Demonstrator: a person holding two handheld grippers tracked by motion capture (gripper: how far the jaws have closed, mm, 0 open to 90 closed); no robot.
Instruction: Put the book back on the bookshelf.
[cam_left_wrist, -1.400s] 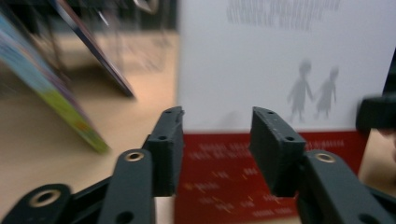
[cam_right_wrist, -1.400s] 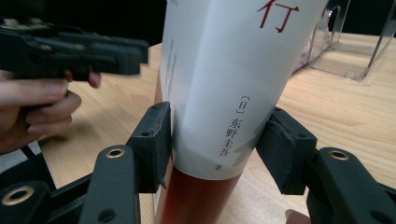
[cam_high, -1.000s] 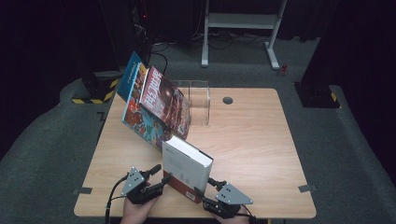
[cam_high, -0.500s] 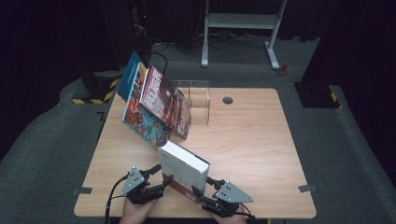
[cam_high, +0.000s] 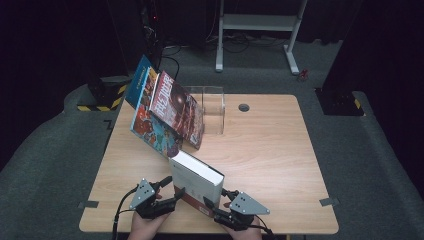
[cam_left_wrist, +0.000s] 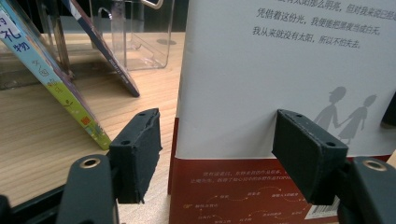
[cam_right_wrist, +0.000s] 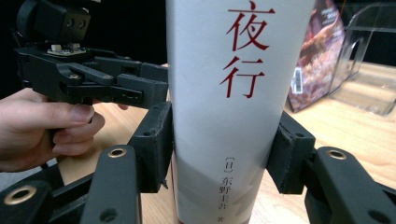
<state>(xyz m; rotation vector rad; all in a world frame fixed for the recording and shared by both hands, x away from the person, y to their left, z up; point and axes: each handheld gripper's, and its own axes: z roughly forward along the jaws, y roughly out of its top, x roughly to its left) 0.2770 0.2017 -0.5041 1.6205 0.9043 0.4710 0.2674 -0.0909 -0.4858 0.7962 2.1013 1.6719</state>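
Both hands low at worktop (cam_high: 280, 150) near edge. Right claw (cam_right_wrist: 224, 154) clamps white book (cam_high: 196, 181) by spine; left claw (cam_left_wrist: 217, 154) wide open, jaws straddling its back cover.

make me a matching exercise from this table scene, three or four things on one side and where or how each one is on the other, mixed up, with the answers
Things
1. white book
2. right gripper
3. left gripper
4. clear stand

States
A. far part of the table, colourful books leaning by it
B. jaws clamped on the spine
C. stands near the table's front edge
D. jaws apart, in front of the cover

Pairs: 1-C, 2-B, 3-D, 4-A
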